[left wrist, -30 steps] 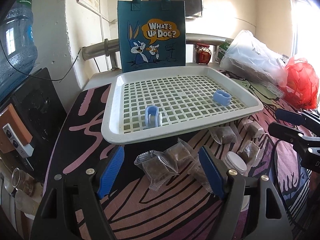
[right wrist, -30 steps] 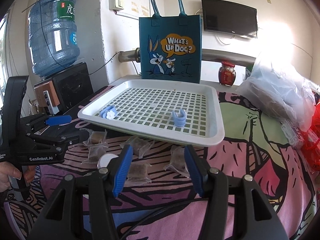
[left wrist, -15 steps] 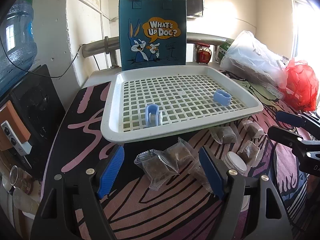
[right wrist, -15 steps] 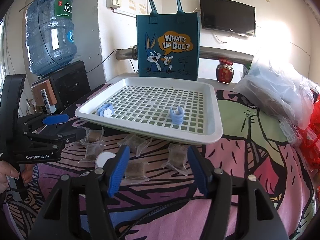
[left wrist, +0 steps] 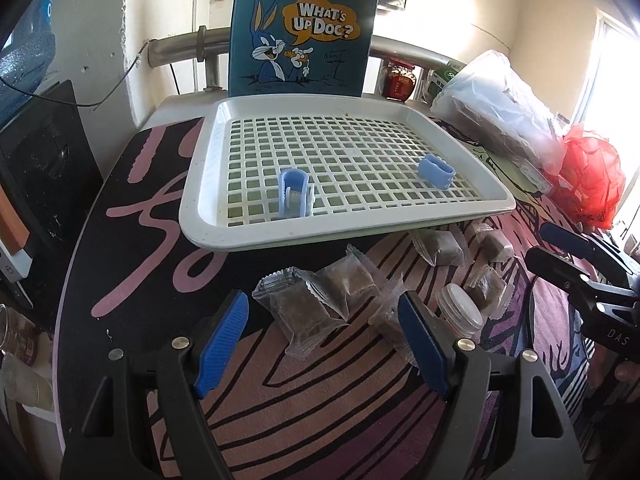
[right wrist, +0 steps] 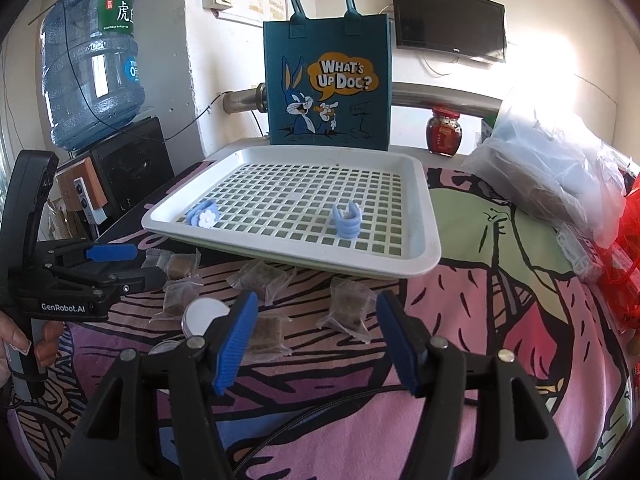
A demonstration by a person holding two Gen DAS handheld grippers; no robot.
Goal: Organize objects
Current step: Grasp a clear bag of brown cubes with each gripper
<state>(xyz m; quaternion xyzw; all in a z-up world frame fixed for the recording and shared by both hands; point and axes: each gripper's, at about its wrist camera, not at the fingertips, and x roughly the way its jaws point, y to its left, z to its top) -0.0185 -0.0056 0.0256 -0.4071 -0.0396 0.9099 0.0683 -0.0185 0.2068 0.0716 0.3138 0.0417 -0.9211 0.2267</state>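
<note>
- Teal felt tote bag [right wrist: 328,80] at the far side reads "WHAT'S UP DOC?".
- Left tongs [left wrist: 323,344], marked "GenRobot.AI", are spread, holding nothing.
- Right tongs [right wrist: 316,342] are spread, holding nothing.

Two blue clips lie in one white tray [left wrist: 208,236]: one [left wrist: 295,199] left, one [left wrist: 436,171] right. Six wrapped brown blocks, e.g. [left wrist: 298,312], lie on the cloth. One round white-lidded jar [left wrist: 460,310]. One tote bag [right wrist: 328,84].
</note>
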